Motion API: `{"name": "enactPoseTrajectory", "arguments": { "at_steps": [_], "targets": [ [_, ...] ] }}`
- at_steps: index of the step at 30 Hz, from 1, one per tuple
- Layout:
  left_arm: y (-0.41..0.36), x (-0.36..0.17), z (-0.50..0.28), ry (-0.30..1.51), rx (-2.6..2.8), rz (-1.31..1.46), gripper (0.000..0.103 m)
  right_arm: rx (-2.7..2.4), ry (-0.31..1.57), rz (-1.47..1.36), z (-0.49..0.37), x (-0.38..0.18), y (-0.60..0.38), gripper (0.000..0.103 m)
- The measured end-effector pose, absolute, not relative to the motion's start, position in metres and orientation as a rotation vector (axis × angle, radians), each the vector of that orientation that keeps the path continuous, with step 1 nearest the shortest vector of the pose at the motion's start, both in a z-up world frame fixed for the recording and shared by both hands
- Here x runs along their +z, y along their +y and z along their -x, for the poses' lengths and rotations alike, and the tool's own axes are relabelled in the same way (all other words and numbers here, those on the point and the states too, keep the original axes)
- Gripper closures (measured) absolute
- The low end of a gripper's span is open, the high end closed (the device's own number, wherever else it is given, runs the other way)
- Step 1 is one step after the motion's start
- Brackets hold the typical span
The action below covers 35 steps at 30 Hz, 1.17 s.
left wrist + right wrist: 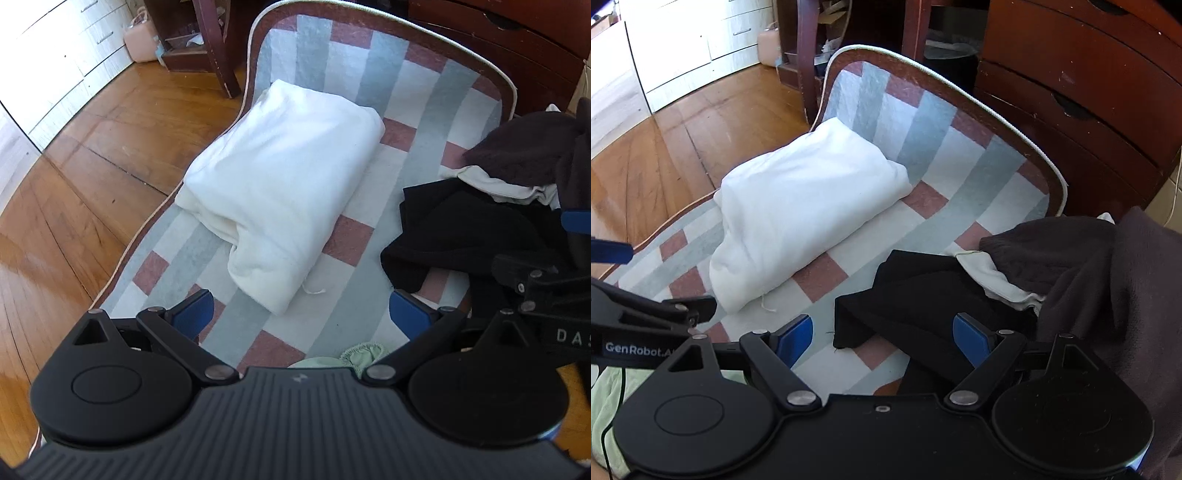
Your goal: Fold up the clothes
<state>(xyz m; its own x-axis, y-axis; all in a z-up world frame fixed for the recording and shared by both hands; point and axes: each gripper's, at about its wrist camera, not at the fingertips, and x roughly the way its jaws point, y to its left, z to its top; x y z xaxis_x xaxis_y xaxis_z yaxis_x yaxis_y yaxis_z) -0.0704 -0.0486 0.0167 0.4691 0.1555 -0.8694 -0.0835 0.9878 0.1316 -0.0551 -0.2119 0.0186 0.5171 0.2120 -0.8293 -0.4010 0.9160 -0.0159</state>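
Left wrist view showed my left gripper (301, 314) spread wide, holding nothing. My right gripper (882, 334) was spread too, empty. A folded white garment (280, 184) lay mid-frame on the checked rug (417, 88). Unfolded dark clothes (923, 291) sat lower right. I should pinch the black one's edges evenly. No baskets showed.

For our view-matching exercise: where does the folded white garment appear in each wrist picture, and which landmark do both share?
Left wrist: folded white garment sits centre, above the open left gripper.
Right wrist: it lies left of centre, beyond the open right gripper.
Shared landmark: the checked rug.
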Motion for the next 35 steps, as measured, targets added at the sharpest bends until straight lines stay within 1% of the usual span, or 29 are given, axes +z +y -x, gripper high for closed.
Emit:
{"name": "enactPoseTrajectory", "arguments": {
  "at_steps": [7,35],
  "targets": [
    [-0.046,0.017,0.064,1.074,0.159,-0.049,0.000,0.396,0.950,0.207,0.054,0.023,-0.208,0.017],
    [-0.064,0.018,0.066,1.038,0.149,-0.116,0.000,0.386,0.936,0.195,0.048,0.028,-0.220,0.017]
  ]
}}
